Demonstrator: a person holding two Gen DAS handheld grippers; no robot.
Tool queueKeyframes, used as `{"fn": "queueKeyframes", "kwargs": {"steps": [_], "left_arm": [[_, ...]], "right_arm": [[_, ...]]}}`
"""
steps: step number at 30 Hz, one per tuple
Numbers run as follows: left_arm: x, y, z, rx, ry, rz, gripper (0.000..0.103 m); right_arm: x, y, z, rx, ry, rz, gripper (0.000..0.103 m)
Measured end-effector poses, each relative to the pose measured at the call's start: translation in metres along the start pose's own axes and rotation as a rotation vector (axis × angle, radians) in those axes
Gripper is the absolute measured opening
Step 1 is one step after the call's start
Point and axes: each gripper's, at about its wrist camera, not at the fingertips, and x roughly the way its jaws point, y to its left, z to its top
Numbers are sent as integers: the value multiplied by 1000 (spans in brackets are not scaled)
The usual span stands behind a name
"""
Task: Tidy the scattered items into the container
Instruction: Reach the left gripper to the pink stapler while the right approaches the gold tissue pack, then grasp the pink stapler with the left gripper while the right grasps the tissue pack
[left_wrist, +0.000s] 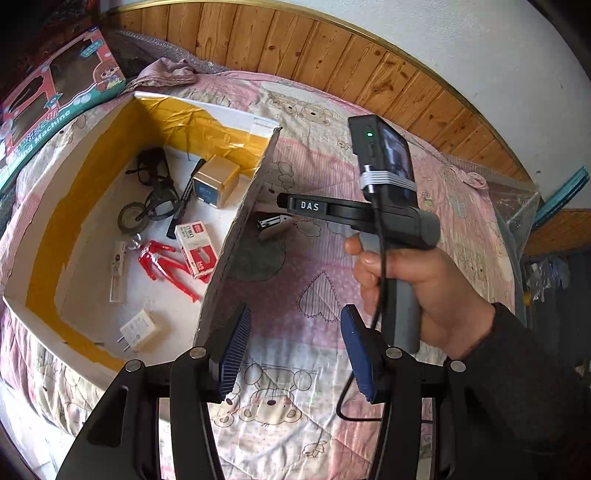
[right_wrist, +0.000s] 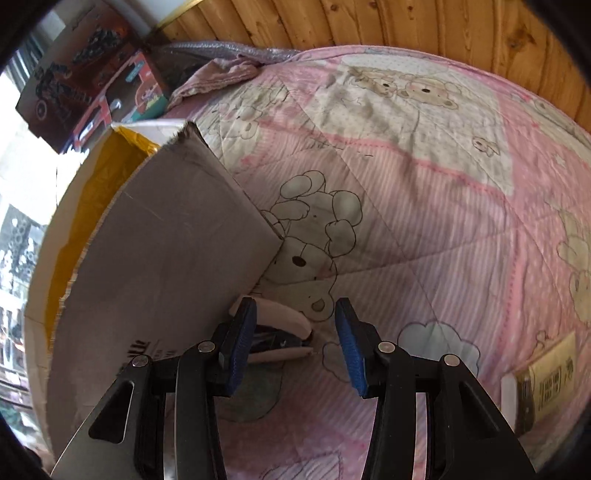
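A: While the left gripper (left_wrist: 295, 347) hovers with its blue pads spread apart and empty above the pink quilt (left_wrist: 295, 280), what does its camera catch that the other misses?

B: It looks down into the cardboard box (left_wrist: 236, 236): a white charger (left_wrist: 138, 329), red figure (left_wrist: 166, 262), staple box (left_wrist: 195, 249), gold cube (left_wrist: 216, 180). Farther right, a hand (left_wrist: 417, 291) grips the other tool's handle upright.

A: And the right camera?

B: Only the box's outer wall. Near its base, the right gripper (right_wrist: 295, 347), jaws apart, has its left pad beside a stapler (right_wrist: 280, 332) lying on the quilt, outside the box.
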Motion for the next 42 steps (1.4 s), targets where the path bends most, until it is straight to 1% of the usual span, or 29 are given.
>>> {"fn": "queueKeyframes", "kwargs": {"steps": [1, 2, 3, 4, 6, 8, 9, 13, 16, 18, 20, 22, 23, 24, 26, 27, 28, 29, 30, 31, 32, 33, 34, 35, 36, 37, 38, 41, 42], "left_arm": [[1, 3, -2, -8, 4, 2, 52], [2, 6, -4, -17, 8, 3, 52], [2, 8, -5, -26, 10, -1, 52], [3, 10, -5, -33, 10, -6, 52], [5, 11, -4, -41, 11, -18, 52], [9, 10, 0, -40, 12, -27, 52], [12, 9, 2, -41, 15, -31, 52], [22, 0, 6, -31, 30, -45, 52], [28, -9, 7, -3, 35, -49, 52], [39, -15, 9, 24, 40, -34, 52], [53, -22, 12, 76, 36, -12, 52], [70, -29, 15, 138, 37, 37, 52], [80, -31, 16, 169, 38, 52, 52], [91, -32, 16, 193, 51, 63, 52], [114, -32, 14, 214, 91, 102, 52], [124, -33, 10, 230, 102, 110, 52], [134, -32, 7, 242, 107, 139, 52], [143, -29, 3, 242, 111, 185, 52], [152, -25, 0, 233, 111, 210, 55], [156, -24, -2, 224, 95, 218, 59], [159, -23, -5, 206, 108, 183, 58], [163, -25, -7, 165, 171, 62, 42], [159, -31, -8, 131, 219, -107, 39], [146, -41, -9, 152, 192, -184, 38], [130, -52, -9, 217, 131, -154, 38], [120, -59, -9, 266, 94, -102, 39], [114, -58, -8, 273, 79, -57, 42], [109, -33, -3, 204, 69, 44, 49], [108, -23, -1, 182, 55, 83, 55]], "right_arm": [[4, 1, -5, -21, 9, 26, 40], [3, 0, -13, -19, 28, 71, 37], [1, 1, -23, -25, 78, 93, 34], [-7, 3, -35, -37, 90, 113, 30], [-22, 4, -62, -56, 123, 141, 30], [-36, -3, -78, -31, 117, 151, 31], [-42, -5, -80, -19, 102, 152, 32], [-55, -8, -72, -4, 28, 145, 36], [-63, -27, -72, 107, 3, 134, 36], [-77, -46, -81, 207, -25, 137, 36], [-93, -67, -91, 326, -52, 149, 37], [-106, -89, -104, 439, -86, 146, 39], [-112, -99, -110, 491, -105, 138, 42], [-116, -108, -115, 542, -123, 128, 45], [-122, -131, -120, 625, -158, 107, 47], [-122, -141, -120, 658, -170, 91, 47], [-121, -150, -118, 685, -178, 76, 49], [-118, -157, -115, 706, -181, 72, 49], [-115, -163, -115, 719, -176, 71, 49], [-112, -168, -114, 724, -172, 68, 49], [-110, -171, -114, 721, -168, 70, 49], [-110, -175, -114, 715, -167, 65, 49], [-110, -176, -115, 711, -172, 59, 49], [-111, -177, -116, 707, -173, 59, 49], [-111, -178, -117, 705, -174, 58, 49], [-111, -178, -119, 709, -176, 55, 49], [-111, -180, -119, 715, -176, 57, 49], [-108, -181, -114, 720, -178, 63, 50], [-107, -180, -110, 718, -184, 63, 50]]}}
